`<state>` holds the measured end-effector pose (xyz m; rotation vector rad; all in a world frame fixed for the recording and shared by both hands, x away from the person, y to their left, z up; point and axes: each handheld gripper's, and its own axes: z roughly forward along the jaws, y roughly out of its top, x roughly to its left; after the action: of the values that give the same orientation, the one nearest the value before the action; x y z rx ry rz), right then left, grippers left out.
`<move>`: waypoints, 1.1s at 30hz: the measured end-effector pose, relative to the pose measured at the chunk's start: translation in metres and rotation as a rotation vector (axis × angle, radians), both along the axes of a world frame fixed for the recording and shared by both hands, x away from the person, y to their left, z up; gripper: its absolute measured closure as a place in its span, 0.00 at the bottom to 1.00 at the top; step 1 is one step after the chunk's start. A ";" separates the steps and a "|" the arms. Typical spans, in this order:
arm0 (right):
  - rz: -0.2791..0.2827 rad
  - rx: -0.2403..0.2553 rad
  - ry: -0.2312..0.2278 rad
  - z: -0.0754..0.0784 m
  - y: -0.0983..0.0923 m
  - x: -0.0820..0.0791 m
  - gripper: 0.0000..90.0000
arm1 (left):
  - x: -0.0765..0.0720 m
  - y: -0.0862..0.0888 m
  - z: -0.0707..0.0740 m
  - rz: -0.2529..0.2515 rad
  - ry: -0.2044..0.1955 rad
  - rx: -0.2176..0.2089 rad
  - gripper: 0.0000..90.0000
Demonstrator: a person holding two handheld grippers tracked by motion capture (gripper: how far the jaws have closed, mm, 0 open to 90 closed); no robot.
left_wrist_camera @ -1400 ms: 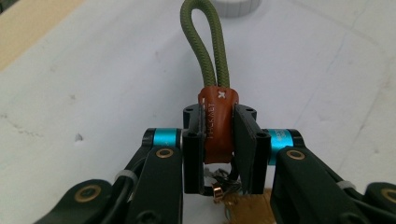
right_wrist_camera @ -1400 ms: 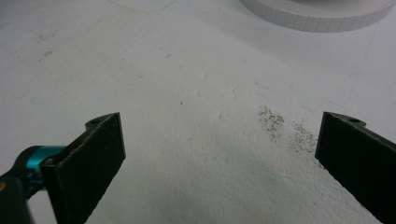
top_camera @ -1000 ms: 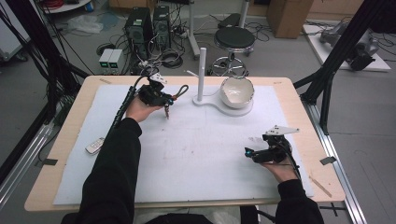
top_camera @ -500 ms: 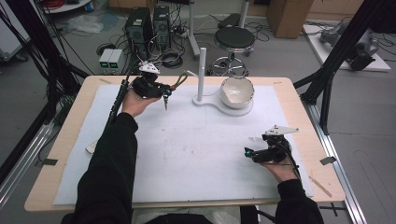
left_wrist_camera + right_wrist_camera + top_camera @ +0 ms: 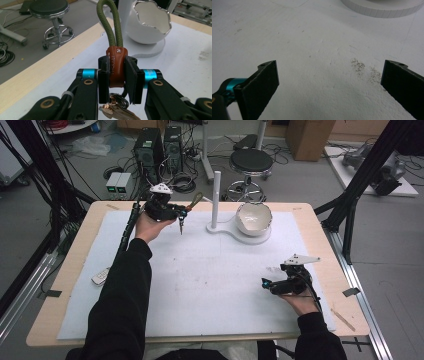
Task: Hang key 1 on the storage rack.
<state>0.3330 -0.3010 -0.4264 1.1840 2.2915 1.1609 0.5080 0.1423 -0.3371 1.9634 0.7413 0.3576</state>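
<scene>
My left gripper hovers over the far left part of the white mat, shut on a key ring's brown leather tab. An olive green cord loop sticks out beyond the jaws toward the white post. Keys hang under the jaws, and in the high view the keys dangle above the mat. A white egg-shaped bowl sits on the same stand as the post. My right gripper lies low at the near right. In its own view the right gripper stands open over bare mat.
The white mat covers most of the wooden table. A small white remote-like object lies at the mat's left edge. Black frame struts rise at the table's right side and far left. A stool stands beyond the far edge.
My left hand has drifted slightly up and toward the far edge with the key ring still gripped. The right hand has stayed put.
</scene>
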 end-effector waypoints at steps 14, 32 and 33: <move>0.005 0.001 0.001 0.000 0.000 0.000 0.01 | 0.010 -0.003 -0.011 0.001 0.040 -0.098 0.82; 0.006 -0.008 0.006 -0.001 0.001 0.001 0.01 | 0.015 -0.020 -0.027 -0.030 0.080 -0.099 0.82; 0.007 -0.008 0.007 -0.001 0.001 0.001 0.01 | 0.015 -0.021 -0.028 -0.030 0.080 -0.098 0.82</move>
<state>0.3339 -0.3003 -0.4276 1.1794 2.3049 1.1506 0.5230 0.1213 -0.3650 1.9033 0.7649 0.2214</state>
